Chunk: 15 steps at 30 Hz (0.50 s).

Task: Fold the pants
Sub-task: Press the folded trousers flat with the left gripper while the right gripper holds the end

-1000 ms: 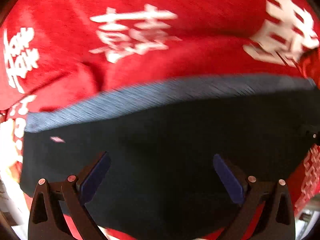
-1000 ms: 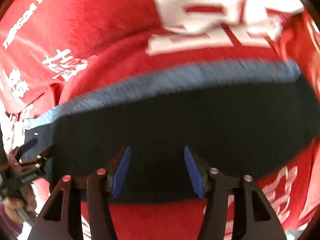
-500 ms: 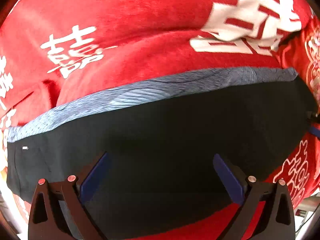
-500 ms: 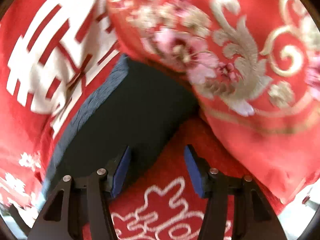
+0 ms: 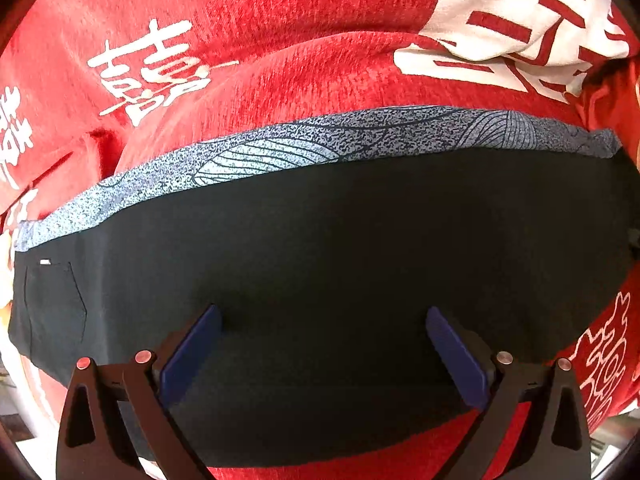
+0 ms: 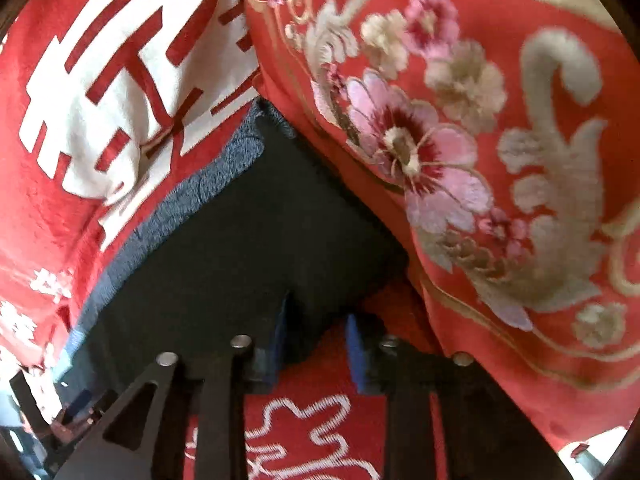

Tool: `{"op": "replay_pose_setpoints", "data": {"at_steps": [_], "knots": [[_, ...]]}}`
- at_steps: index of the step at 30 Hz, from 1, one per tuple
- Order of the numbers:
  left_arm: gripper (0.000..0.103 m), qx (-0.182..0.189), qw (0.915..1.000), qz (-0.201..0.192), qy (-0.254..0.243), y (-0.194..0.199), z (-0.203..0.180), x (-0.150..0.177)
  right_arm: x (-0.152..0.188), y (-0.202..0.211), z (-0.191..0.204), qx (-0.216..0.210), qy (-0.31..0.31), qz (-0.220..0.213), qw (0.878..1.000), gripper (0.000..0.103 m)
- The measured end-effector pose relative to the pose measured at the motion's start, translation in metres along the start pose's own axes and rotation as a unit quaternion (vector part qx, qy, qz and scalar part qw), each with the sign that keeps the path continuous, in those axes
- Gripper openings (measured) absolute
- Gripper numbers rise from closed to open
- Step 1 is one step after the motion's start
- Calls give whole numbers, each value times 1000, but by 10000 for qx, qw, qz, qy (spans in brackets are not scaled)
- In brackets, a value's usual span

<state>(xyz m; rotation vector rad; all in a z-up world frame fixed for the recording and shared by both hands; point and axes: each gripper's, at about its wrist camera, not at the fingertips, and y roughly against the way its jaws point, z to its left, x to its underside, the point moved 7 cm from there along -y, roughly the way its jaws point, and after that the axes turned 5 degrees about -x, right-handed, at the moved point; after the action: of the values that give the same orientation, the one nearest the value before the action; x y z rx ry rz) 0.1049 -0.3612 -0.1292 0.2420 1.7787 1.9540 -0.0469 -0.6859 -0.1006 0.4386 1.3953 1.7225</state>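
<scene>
The dark pants point(image 5: 340, 248) lie folded in a long flat band on a red blanket point(image 5: 280, 40), with a grey-blue patterned layer point(image 5: 320, 140) along the far edge and a pocket at the left end. My left gripper point(image 5: 322, 320) is open wide just above the middle of the pants, holding nothing. In the right wrist view the right end of the pants point(image 6: 248, 248) runs under a red embroidered cushion point(image 6: 480, 160). My right gripper point(image 6: 316, 332) is open with narrowed jaws at the near right corner of the pants; whether the pads touch the cloth is unclear.
The red blanket carries large white characters point(image 5: 520, 20) and wrinkles beyond the pants. The embroidered cushion overlaps the pants' right end. My left gripper shows small at the lower left of the right wrist view point(image 6: 76, 408).
My right gripper swung from over the middle of the pants to their right end and its jaws narrowed. My left gripper shifted slightly and stayed open.
</scene>
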Motion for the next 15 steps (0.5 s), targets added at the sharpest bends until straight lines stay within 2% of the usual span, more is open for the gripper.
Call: {"op": "replay_pose_setpoints", "data": {"at_steps": [4, 8, 15], "knots": [[103, -13, 10000, 25, 78, 0, 1, 1, 7, 12, 6, 19, 99, 137, 9999, 42], [103, -60, 9999, 53, 96, -1, 1, 2, 38, 20, 12, -89, 378, 309, 9988, 42], [103, -128, 9998, 128, 99, -2, 1, 2, 70, 11, 51, -333, 890, 531, 9941, 43]]}}
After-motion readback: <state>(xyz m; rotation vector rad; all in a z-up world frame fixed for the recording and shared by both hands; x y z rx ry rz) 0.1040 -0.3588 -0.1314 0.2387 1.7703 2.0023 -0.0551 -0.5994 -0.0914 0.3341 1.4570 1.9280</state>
